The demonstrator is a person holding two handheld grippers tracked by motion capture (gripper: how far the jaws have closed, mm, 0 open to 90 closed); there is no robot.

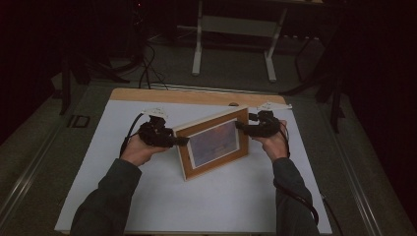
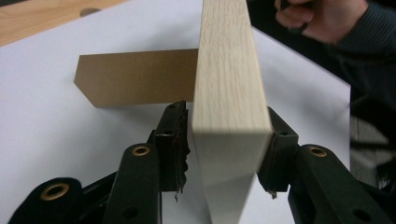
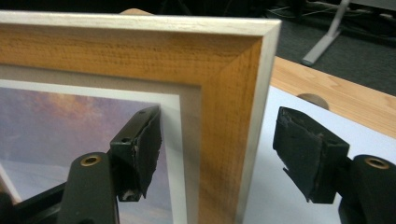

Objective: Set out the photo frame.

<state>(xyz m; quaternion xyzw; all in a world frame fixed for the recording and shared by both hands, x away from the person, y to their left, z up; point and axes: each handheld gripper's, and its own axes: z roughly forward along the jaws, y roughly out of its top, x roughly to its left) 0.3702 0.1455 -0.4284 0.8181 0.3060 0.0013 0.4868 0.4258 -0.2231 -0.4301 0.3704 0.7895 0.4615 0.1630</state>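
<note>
A wooden picture frame point(image 1: 214, 142) holding a purple-toned picture stands upright on the white sheet point(image 1: 221, 196), turned at an angle. My left gripper point(image 1: 183, 141) clamps the frame's left edge. In the left gripper view the pale side of the frame point(image 2: 229, 84) sits between both pads, and the brown cardboard easel back point(image 2: 135, 77) juts out behind it. My right gripper point(image 1: 242, 126) straddles the upper right corner of the frame point(image 3: 224, 93). One finger is in front of the picture; the other stands well clear behind the frame, so this gripper point(image 3: 224, 149) is open.
The white sheet covers a wooden table top point(image 1: 196, 96) whose far edge shows bare wood. Beyond it on the dark floor stand white desk legs point(image 1: 196, 49) and cables. The person's other hand point(image 2: 322, 18) shows far off in the left gripper view.
</note>
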